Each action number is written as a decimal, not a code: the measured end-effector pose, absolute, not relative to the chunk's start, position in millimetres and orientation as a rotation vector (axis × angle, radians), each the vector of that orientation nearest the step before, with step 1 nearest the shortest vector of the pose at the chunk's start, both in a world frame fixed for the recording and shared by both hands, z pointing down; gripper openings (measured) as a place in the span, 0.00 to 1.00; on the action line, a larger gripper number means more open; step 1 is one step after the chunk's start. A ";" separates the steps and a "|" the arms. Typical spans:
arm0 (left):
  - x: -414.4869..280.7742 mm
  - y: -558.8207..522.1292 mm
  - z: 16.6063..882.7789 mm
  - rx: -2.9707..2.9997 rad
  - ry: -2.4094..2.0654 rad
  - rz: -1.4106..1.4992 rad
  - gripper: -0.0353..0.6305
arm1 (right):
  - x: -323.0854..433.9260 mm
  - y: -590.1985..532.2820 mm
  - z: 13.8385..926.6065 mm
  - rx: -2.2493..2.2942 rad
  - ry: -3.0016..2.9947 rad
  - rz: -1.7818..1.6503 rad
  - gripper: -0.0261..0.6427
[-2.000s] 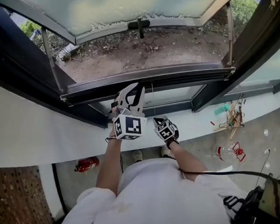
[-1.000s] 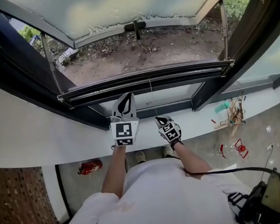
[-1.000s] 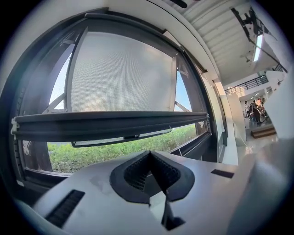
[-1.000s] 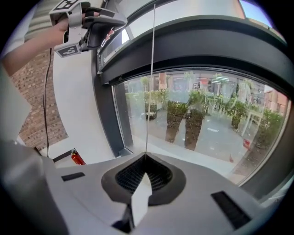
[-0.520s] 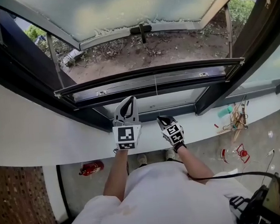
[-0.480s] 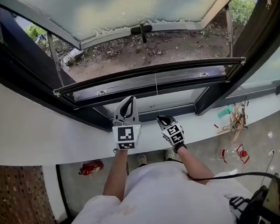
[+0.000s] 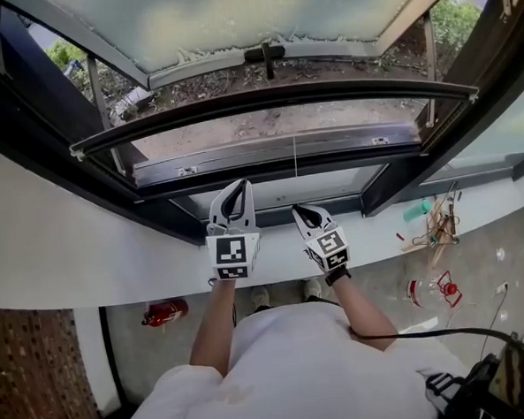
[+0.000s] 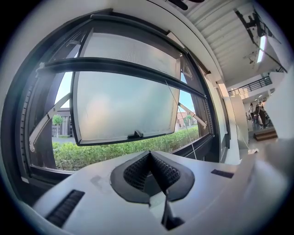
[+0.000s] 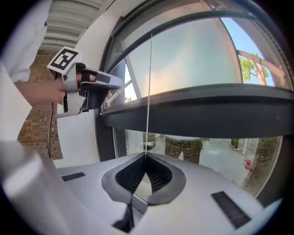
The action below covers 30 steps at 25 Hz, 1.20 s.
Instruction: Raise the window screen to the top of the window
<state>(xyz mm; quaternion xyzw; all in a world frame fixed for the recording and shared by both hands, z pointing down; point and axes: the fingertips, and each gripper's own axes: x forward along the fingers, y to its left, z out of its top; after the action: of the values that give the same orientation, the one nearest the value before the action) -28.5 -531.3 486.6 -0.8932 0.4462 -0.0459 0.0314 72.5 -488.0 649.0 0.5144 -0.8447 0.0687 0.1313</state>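
Observation:
The window screen's dark bottom bar spans the opening, lifted off the lower window frame. A thin pull cord runs from that bar down to my right gripper, which is shut on it just above the white sill. In the right gripper view the cord enters the closed jaws and climbs to the bar. My left gripper is held level beside it, shut and empty; from it the bar crosses the frosted pane.
The frosted sash is swung outward, its handle at the lower edge, on side stays. A white sill runs below the frame. A red fire extinguisher and clutter lie on the floor.
The screen's bar has come away from the lower frame and risen across the opening. My right gripper has lifted with the cord in it. The left gripper has stayed put.

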 end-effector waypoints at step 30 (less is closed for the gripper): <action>-13.1 -516.0 464.1 -2.779 1.313 -0.055 0.06 | 61.2 -476.1 475.8 1.636 -2.741 -0.178 0.04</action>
<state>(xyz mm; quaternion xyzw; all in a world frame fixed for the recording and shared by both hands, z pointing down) -13.1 -516.0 464.1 -0.9035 0.4268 -0.0178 0.0341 61.2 -476.1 475.8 0.5115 -0.8571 -0.0555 -0.0276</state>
